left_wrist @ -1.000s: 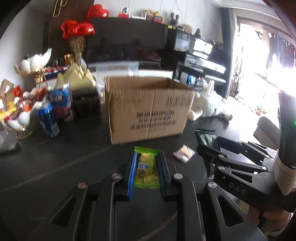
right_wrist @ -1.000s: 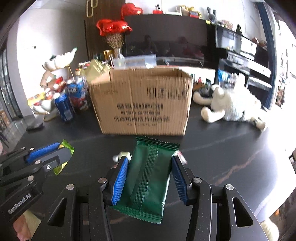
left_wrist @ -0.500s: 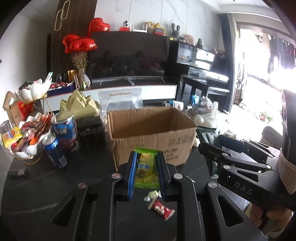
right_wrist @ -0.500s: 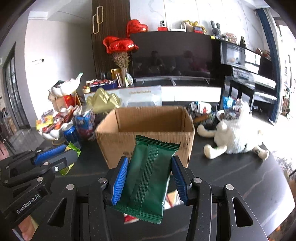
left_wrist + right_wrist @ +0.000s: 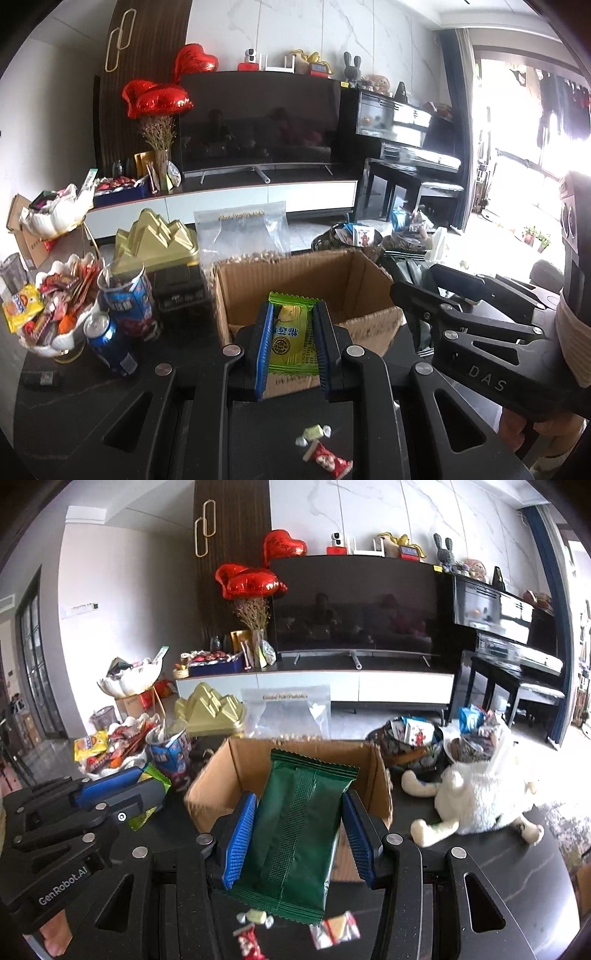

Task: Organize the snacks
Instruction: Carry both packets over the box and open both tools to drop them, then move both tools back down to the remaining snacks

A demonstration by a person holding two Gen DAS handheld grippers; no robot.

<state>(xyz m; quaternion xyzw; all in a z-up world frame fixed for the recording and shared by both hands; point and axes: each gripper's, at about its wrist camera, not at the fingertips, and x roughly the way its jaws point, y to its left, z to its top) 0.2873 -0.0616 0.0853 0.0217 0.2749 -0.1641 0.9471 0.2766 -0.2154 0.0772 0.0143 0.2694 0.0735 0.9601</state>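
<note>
While pinched, crinkly green packet, corrugated box.

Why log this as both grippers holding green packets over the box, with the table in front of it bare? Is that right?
Not quite. The left gripper holds the light green packet and the right gripper holds the dark green packet near the box, but the table isn't bare: small wrapped candies lie in front of the box, as the right wrist view shows.
</note>
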